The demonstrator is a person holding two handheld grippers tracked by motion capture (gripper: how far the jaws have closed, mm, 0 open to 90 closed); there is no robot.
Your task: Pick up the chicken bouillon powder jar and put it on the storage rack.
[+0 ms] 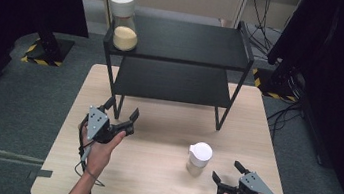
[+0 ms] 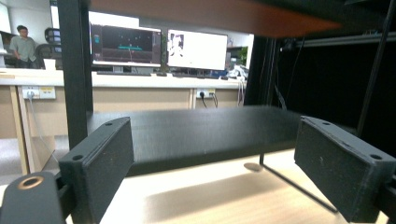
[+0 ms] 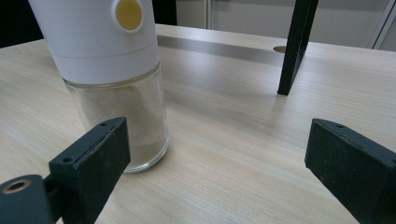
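High view: I see right gripper [image 1: 229, 172] jaws apart, near jar [image 1: 199, 158] on table [image 1: 149, 175], not touching. Left gripper [image 1: 121, 110] jaws apart, empty, by shelf [image 1: 177, 80] leg.

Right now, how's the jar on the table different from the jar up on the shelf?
The jar on the table stands on the wooden table near the right gripper; the jar on the shelf stands at the left front corner of the black shelf. The shelf jar looks taller, and its fill is yellower; the table jar's is pale beige. Both are upright, clear glass, white-capped.
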